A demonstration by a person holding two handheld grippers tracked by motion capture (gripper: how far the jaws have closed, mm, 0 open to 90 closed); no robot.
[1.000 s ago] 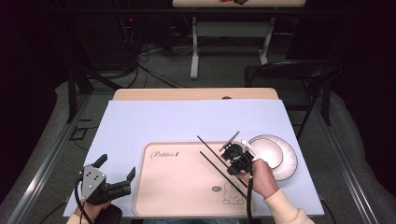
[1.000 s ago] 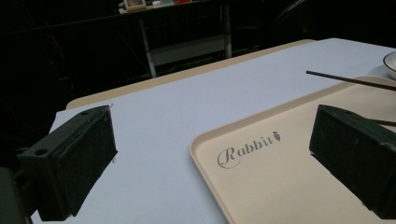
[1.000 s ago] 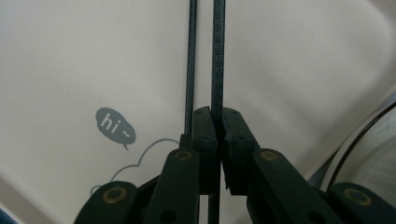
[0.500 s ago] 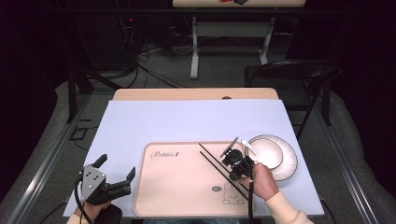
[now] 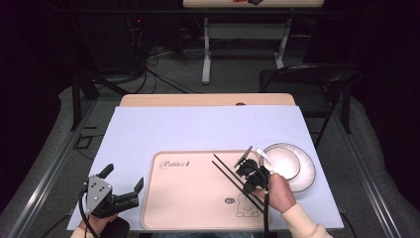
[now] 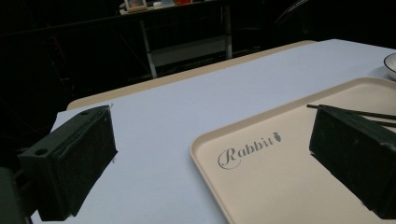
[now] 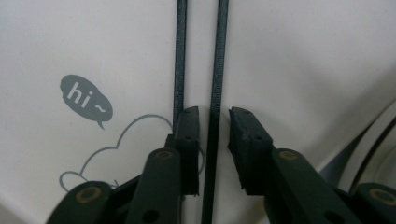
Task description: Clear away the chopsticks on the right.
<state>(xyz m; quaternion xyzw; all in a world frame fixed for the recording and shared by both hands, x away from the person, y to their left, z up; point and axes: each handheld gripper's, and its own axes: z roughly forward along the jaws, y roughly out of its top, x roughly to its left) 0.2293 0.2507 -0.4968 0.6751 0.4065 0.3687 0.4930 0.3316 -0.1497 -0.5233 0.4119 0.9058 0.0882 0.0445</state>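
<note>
- Chopsticks (image 5: pixel 236 177), two dark ones, lay side by side on the beige tray (image 5: pixel 193 208) in the high view, slanting toward the person; the right gripper (image 5: pixel 251 174) hung over them, beside the white plate (image 5: pixel 293 166)
- The left gripper (image 5: pixel 124 191), at the tray's left edge, stood open and empty
- Left gripper view: wide-spread jaws framed the tray (image 6: pixel 289 182) and the chopstick tips (image 6: pixel 350 113)
- Right gripper view: the jaws had just been opening, one chopstick (image 7: pixel 214 112) between them untouched, the other (image 7: pixel 180 65) outside
</note>
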